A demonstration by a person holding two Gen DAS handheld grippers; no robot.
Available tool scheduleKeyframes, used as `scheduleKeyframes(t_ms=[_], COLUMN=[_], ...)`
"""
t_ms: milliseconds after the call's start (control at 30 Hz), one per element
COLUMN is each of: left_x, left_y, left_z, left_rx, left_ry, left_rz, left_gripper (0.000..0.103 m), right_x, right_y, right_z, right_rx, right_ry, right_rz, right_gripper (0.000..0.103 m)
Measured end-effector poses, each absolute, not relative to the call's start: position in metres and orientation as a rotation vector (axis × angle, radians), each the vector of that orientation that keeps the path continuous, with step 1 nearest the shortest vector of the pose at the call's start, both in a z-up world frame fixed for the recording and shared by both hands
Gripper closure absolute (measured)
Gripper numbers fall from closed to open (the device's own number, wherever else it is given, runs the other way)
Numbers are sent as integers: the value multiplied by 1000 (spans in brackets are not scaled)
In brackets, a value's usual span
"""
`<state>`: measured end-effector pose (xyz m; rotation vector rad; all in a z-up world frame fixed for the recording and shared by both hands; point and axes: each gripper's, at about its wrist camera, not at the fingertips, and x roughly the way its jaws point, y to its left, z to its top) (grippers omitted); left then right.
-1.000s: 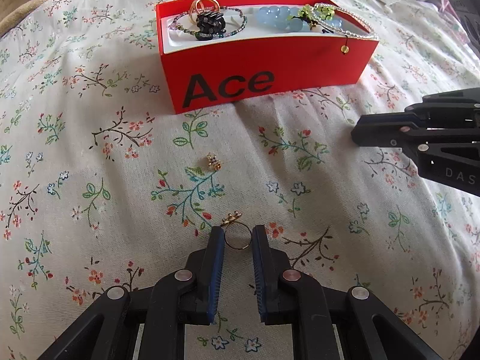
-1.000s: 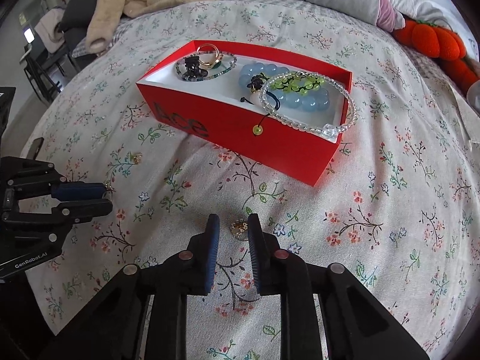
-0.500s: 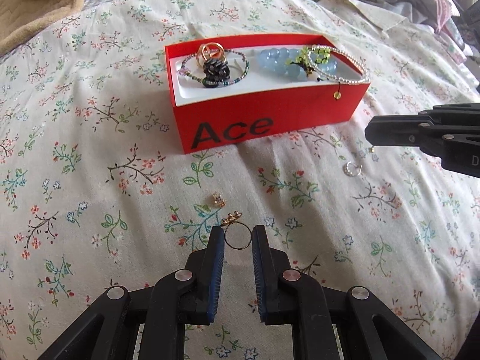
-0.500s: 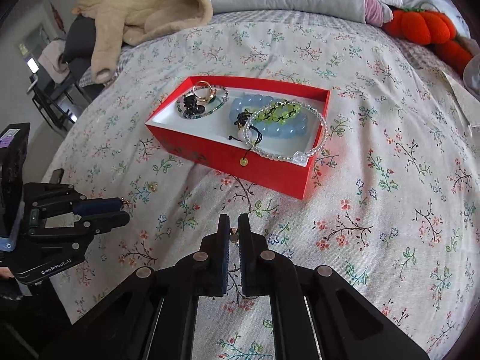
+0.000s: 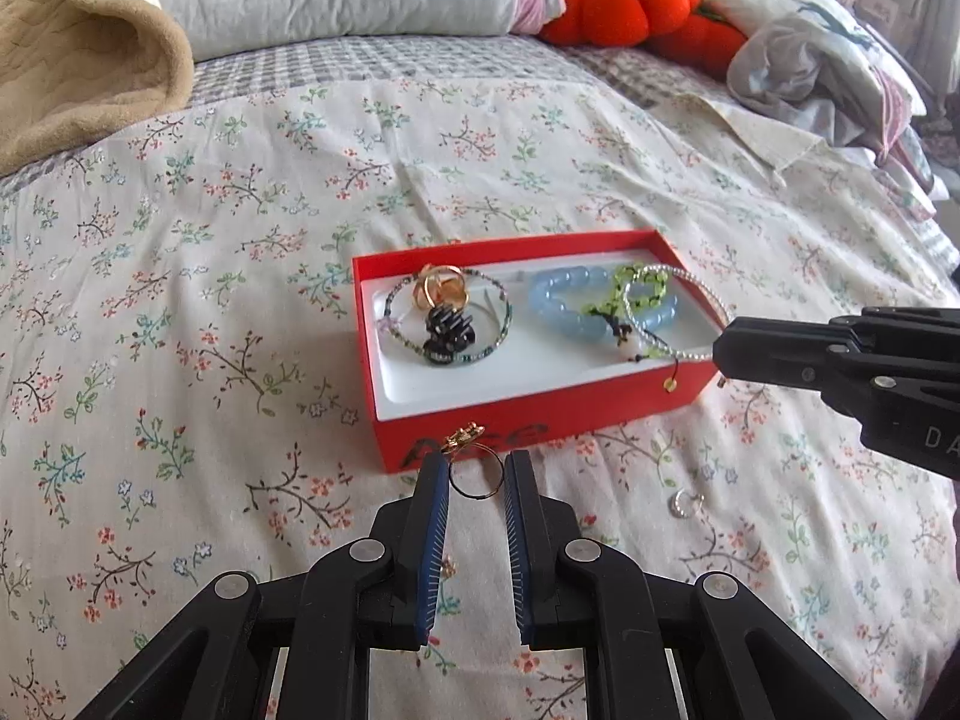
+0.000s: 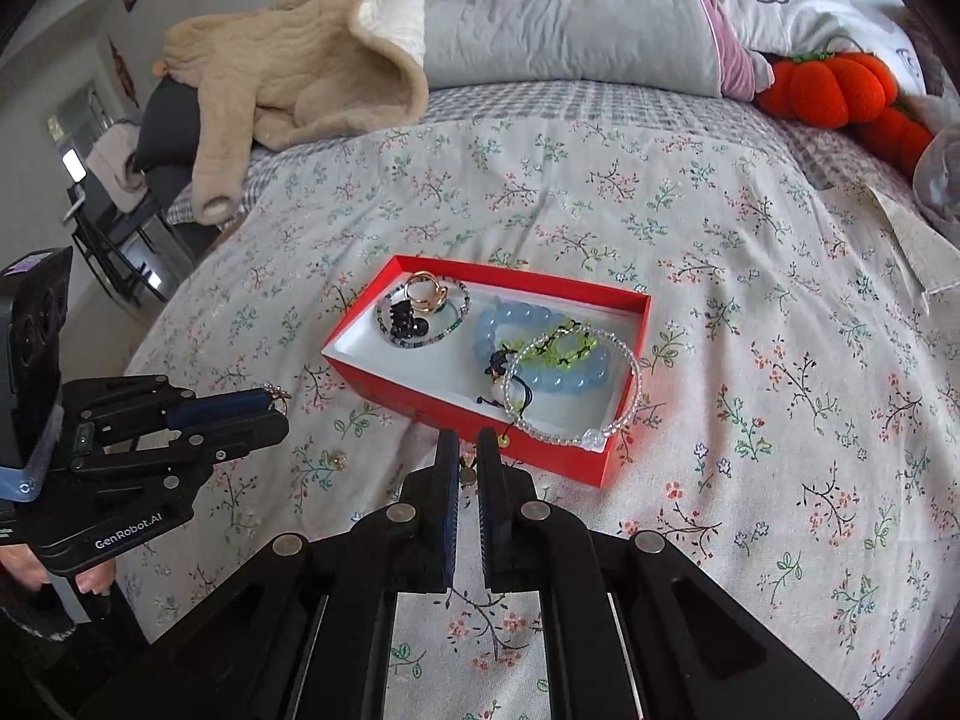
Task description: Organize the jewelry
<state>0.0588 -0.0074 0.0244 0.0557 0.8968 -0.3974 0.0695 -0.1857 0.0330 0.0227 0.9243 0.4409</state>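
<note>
A red jewelry box (image 5: 684, 396) (image 6: 420, 405) lies on the floral bedspread and holds bracelets and rings. My left gripper (image 5: 477, 477) is shut on a thin gold ring (image 5: 477, 475) with a small ornament and holds it above the bed, just in front of the box. It also shows in the right wrist view (image 6: 273, 405). My right gripper (image 6: 468, 462) is shut on a small gold earring (image 6: 465, 473) and holds it near the box's front right corner; it shows in the left wrist view (image 5: 723, 354).
A silver hoop earring (image 5: 684, 503) and a small gold earring (image 6: 338, 459) lie on the bedspread. A beige blanket (image 6: 288, 78), grey pillows (image 6: 570, 12) and orange plush pumpkins (image 5: 624, 6) lie at the head of the bed.
Both grippers rose off the bedspread with their pieces and moved toward the box. The right gripper closed on its earring during the first half second.
</note>
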Motion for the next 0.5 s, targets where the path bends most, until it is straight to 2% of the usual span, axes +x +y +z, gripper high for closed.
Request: scheduleKeyframes(t_ms=[500], left_x=[96], left_y=[-32], left_z=[13], left_rx=[3], left_ry=[882], left_rz=[-367], left_gripper=[89], right_x=[97], right_y=[-208], right_z=[28], right_rx=[118], right_ry=[922], right_rz=[352], right_gripper=[97])
